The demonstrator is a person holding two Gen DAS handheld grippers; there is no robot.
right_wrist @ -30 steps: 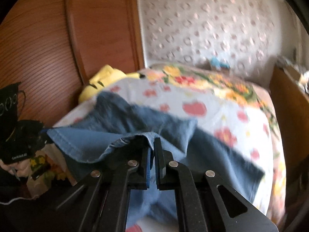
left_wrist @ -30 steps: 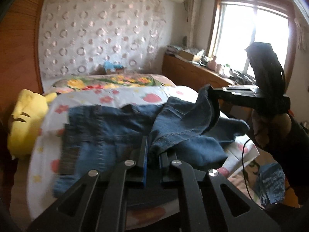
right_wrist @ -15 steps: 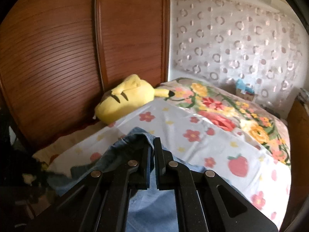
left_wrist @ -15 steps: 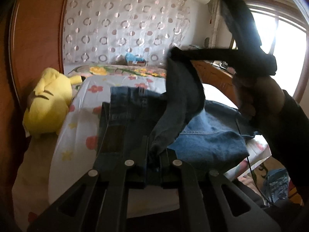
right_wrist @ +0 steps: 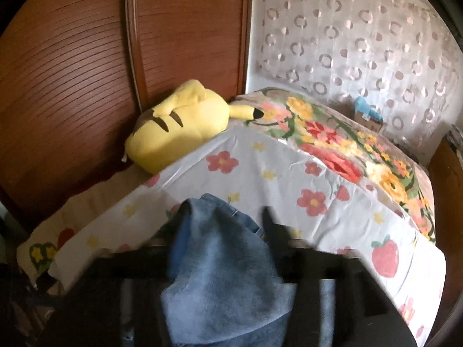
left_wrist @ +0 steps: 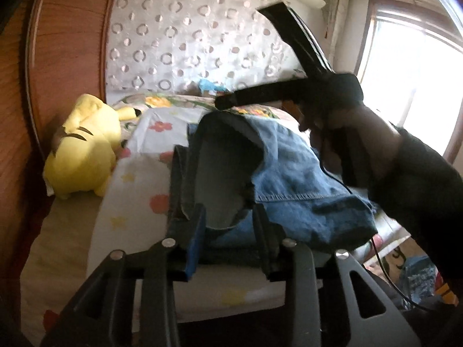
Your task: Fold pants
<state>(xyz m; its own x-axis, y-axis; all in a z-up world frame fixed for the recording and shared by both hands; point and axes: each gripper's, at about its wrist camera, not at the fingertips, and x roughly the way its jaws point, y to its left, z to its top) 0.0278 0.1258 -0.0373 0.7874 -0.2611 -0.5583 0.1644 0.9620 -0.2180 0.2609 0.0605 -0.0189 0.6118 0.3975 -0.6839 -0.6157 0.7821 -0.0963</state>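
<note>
On flowered bedsheet [right_wrist: 289,156]: jeans [left_wrist: 289,173] bunched at near edge, long axis running away toward headboard. Left gripper [left_wrist: 230,231] spread wide, denim hem lying between fingers, unpinched. Right gripper [right_wrist: 220,231] also parted, cloth draped over it; both equally near.

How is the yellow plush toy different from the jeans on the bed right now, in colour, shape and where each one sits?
The yellow plush toy is bright yellow with dark stripes; the jeans are blue denim. The plush toy is rounded and stuffed, while the jeans lie folded over themselves in a loose heap. The plush toy sits against the wooden wardrobe, untouched; the jeans lie between the fingers of the open left gripper. Both rest on the flowered bed sheet.
</note>
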